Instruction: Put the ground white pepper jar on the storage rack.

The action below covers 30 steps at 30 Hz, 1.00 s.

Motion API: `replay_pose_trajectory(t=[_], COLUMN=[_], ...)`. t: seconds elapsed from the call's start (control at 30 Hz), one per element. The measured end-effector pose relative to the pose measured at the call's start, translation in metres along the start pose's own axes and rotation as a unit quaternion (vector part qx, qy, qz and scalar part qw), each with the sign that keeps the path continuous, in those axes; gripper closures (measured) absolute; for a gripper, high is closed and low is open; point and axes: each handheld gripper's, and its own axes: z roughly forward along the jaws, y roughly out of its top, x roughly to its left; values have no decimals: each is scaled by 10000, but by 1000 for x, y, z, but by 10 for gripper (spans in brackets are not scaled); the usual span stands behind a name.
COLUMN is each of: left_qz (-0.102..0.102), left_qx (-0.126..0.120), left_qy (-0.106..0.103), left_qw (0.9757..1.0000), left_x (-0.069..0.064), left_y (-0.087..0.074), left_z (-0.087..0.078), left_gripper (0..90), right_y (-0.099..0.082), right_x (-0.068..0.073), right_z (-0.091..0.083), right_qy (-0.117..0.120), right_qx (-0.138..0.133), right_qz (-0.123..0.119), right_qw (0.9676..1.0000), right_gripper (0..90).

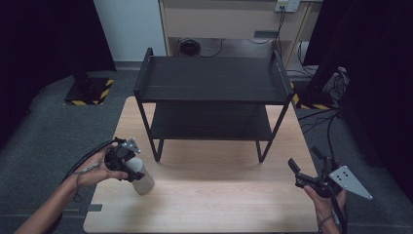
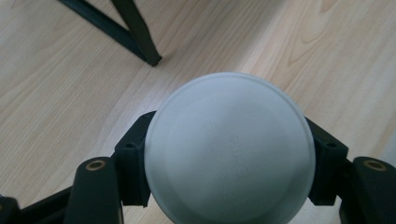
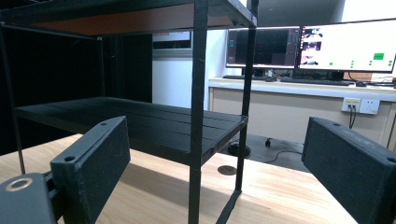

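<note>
Two grippers | left gripper (image 1: 130, 168) fingers grasping white bottle (image 1: 141, 178) near table (image 1: 219, 195) edge | right gripper (image 1: 298, 176) fingers released

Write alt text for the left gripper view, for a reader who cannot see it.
A round, pale grey-white plastic cup base sits clamped between the left gripper's two black fingers, seen end-on. Behind it lies a light wooden tabletop, with the foot of a black metal shelf rack at upper left.
</note>
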Motion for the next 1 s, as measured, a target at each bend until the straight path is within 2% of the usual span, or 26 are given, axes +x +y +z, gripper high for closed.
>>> replay_pose_trajectory(t=[0.03, 0.07, 0.1, 0.2, 0.23, 0.27, 0.3, 0.33, 0.37, 0.4, 0.43, 0.47, 0.5, 0.7, 0.87, 0.9, 0.93, 0.97, 1.0], left_qz=[81, 81, 171, 292, 419, 466, 466, 548, 623, 623, 805, 851, 851, 979, 999, 937, 966, 966, 935], left_qx=[-14, -14, -8, -69, -142, -183, -183, -270, -322, -322, -446, -505, -505, -676, -623, -619, -604, -604, -589], left_qy=[-7, -7, -21, -22, -8, -10, -10, -6, 24, 24, 145, 181, 181, 189, 269, 283, 309, 309, 350], left_qw=[10000, 10000, 9999, 9995, 9990, 9987, 9987, 9981, 9975, 9975, 9956, 9949, 9949, 9927, 9927, 9933, 9930, 9930, 9933], left_x=[-4, -4, -5, -12, -18, -21, -21, -28, -32, -32, -43, -47, -47, -61, -71, -73, -74, -74, -75], left_y=[6, 6, 10, 23, 33, 39, 39, 49, 55, 55, 66, 71, 71, 113, 157, 173, 181, 181, 196], left_z=[-9, -9, -15, -38, -56, -65, -65, -85, -95, -95, -116, -127, -127, -187, -223, -234, -238, -238, -245], left_gripper=[329, 329, 329, 328, 328, 328, 328, 328, 328, 328, 328, 328, 328, 327, 327, 328, 327, 328, 328], right_y=[0, 0, 0, 0, 0, 0, 0, 0, 0, 0, 0, 0, 0, 0, -1, -1, -1, -1, -1], right_x=[0, 0, 0, 0, 0, 0, 0, 0, 0, 0, 0, 0, 0, 0, 0, 0, 0, -1, -1], right_z=[0, 0, 1, 0, 0, 0, 0, 0, 0, 0, 0, 0, 0, 0, 0, 0, 0, 0, 0], right_qy=[-2, -2, 2, -7, -9, -17, -18, -20, -18, -14, -17, -17, -14, -14, -9, -7, -7, -4, 0], right_qx=[4, 4, 13, -3, -4, -5, -6, -6, -4, -5, -7, -12, -13, -15, -8, -11, -10, -13, -16], right_qz=[7, 7, 6, 3, 5, -1, 3, 4, 3, 5, 6, 6, 13, 16, 41, 41, 36, 44, 54], right_qw=[10000, 10000, 10000, 10000, 10000, 10000, 10000, 10000, 10000, 10000, 10000, 10000, 10000, 10000, 10000, 10000, 10000, 10000, 10000], right_gripper=[77, 77, 77, 77, 77, 77, 77, 77, 77, 77, 77, 77, 77, 77, 77, 77, 77, 77, 77])
